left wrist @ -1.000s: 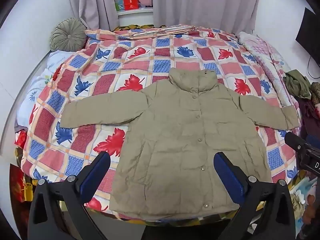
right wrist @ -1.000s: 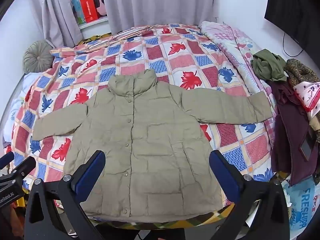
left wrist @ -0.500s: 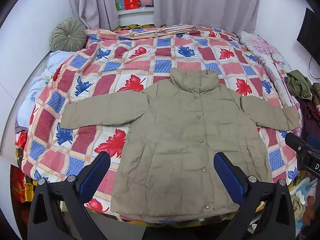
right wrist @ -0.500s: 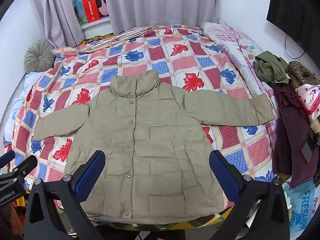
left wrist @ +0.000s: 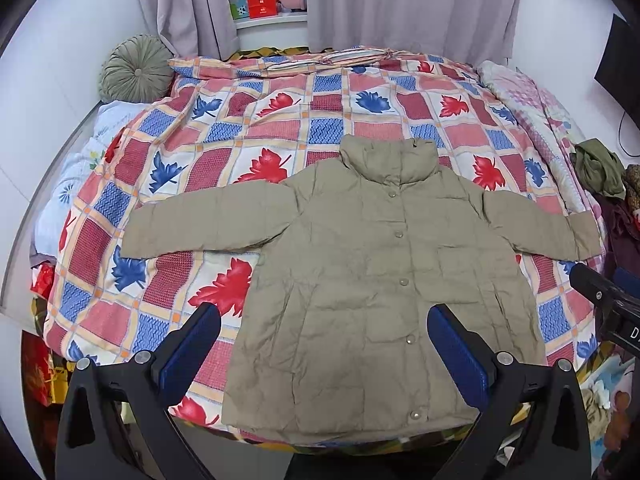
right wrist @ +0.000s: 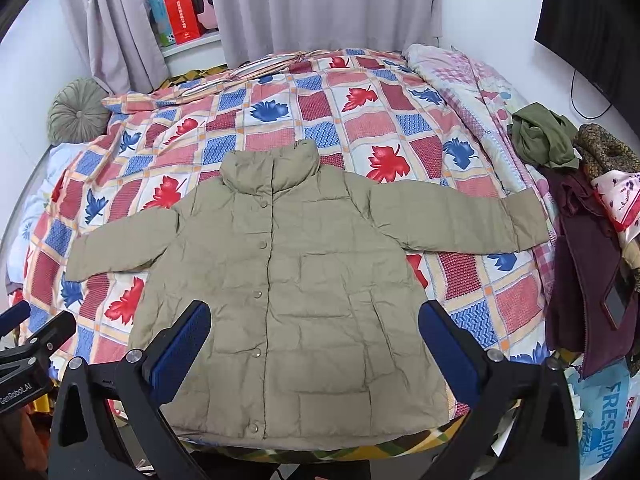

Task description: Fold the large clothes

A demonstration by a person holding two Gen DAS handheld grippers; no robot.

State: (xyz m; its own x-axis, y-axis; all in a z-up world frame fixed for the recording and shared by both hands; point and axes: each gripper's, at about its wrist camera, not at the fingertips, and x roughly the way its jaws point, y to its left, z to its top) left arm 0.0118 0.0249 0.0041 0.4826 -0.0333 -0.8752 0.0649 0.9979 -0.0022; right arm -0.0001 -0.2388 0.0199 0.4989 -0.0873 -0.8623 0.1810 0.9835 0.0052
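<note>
Bed quilt (left wrist: 280, 128): we log one soft, light padded jacket (left wrist: 372, 280) spread flat, best gripped at cuffs; both grippers' fingers (left wrist: 188, 352) apart, empty.

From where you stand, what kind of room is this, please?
Most likely a bedroom at home. A bed with a leaf-patterned quilt fills the view, a round cushion sits at its far corner, and curtains hang behind. A jacket lies spread flat on the quilt.
</note>
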